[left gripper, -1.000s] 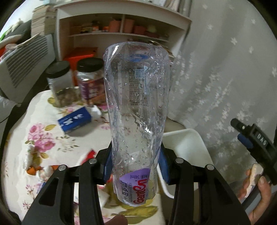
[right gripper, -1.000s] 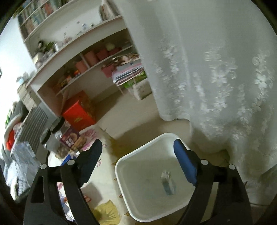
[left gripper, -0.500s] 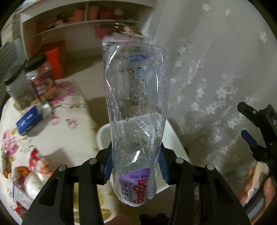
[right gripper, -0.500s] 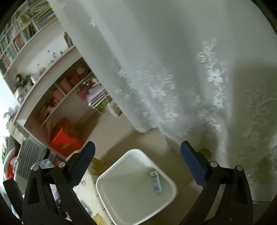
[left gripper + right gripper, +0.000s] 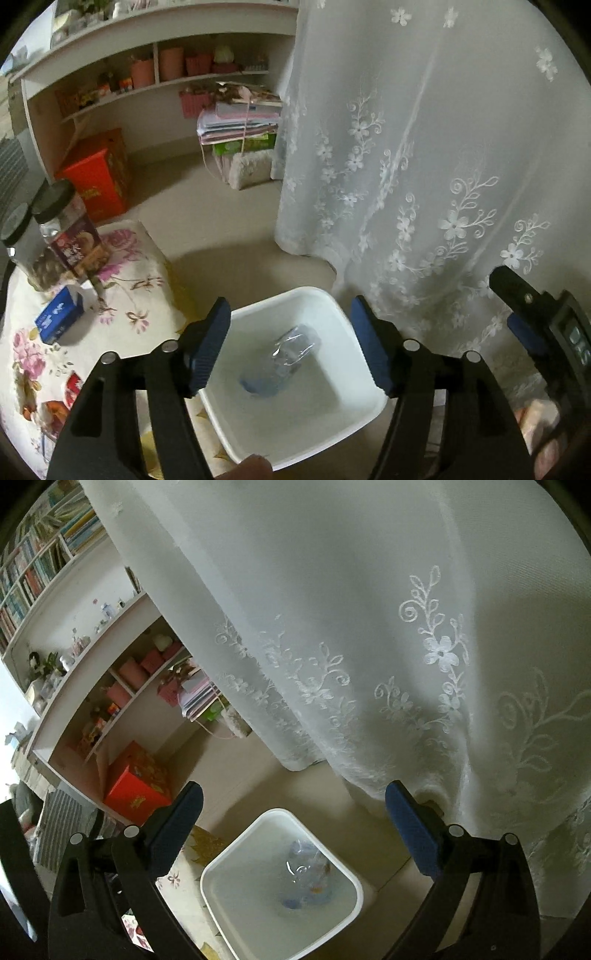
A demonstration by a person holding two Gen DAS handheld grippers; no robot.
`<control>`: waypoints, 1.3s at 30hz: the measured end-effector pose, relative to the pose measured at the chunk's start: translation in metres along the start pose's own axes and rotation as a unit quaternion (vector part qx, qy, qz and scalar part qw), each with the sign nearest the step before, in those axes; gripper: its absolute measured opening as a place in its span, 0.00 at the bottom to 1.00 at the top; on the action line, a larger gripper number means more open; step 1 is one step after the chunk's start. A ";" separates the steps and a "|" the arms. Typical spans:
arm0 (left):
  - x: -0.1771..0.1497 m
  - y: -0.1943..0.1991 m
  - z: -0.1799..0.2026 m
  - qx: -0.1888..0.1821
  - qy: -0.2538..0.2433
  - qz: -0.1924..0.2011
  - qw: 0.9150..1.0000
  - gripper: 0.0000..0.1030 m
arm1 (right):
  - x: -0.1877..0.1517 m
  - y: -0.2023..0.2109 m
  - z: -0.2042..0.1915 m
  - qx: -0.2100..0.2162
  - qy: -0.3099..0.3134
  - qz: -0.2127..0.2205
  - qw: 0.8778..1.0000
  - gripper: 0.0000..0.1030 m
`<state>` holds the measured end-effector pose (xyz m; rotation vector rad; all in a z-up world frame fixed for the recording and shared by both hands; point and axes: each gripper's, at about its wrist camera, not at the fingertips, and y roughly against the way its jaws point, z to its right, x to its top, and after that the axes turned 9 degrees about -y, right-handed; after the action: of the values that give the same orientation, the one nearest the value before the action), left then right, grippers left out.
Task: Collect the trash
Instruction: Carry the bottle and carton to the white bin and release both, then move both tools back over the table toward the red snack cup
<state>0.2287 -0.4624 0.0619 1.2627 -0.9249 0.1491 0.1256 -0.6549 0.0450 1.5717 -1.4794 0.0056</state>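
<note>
Jars [image 5: 55, 236] with black lids stand at the far left edge of the bench [image 5: 122, 288], which wears a flowered cloth. Just in front of them lies a blue box [image 5: 59, 314], and small red-and-white wrappers [image 5: 74, 384] sit nearer, along the left edge. Behind the bench, on the floor, a red box [image 5: 99, 173] stands under white shelves [image 5: 147, 37].

Beside the bench's right edge, lower down on the floor, stands a white bin [image 5: 258, 435]. Inside it lies a clear bottle [image 5: 284, 358], blurred, on its side with a bluish patch at its lower end. In the right wrist view the bottle [image 5: 306, 878] shows as a crumpled clear shape near the bin's [image 5: 221, 871] far wall.

Left tool [image 5: 291, 350] hangs above the bin, released, its blue pads [image 5: 207, 347] spread wide with nothing between them. Right tool [image 5: 295, 834] is likewise released and empty, spread above the bin; in the left wrist view it shows only in part at the far right edge [image 5: 524, 332].

White lace curtain [image 5: 424, 147] fills the right side, reaching the floor just behind the bin.
</note>
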 end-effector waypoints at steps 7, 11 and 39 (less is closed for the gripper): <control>-0.024 0.021 -0.030 0.010 0.021 -0.004 1.000 0.67 | -0.022 0.003 -0.032 -0.006 0.051 0.006 0.999 0.93; -0.036 0.041 -0.054 0.031 0.037 0.011 0.999 0.73 | -0.041 0.011 -0.054 -0.013 0.090 0.024 0.996 0.93; -0.224 0.128 -0.224 0.171 0.153 -0.104 0.968 0.83 | -0.255 0.036 -0.155 0.030 0.306 -0.079 0.948 0.93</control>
<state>0.1263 -0.1411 0.0074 1.5940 -0.5079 0.3384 0.1166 -0.3570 0.0059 1.5436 -0.8709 0.4140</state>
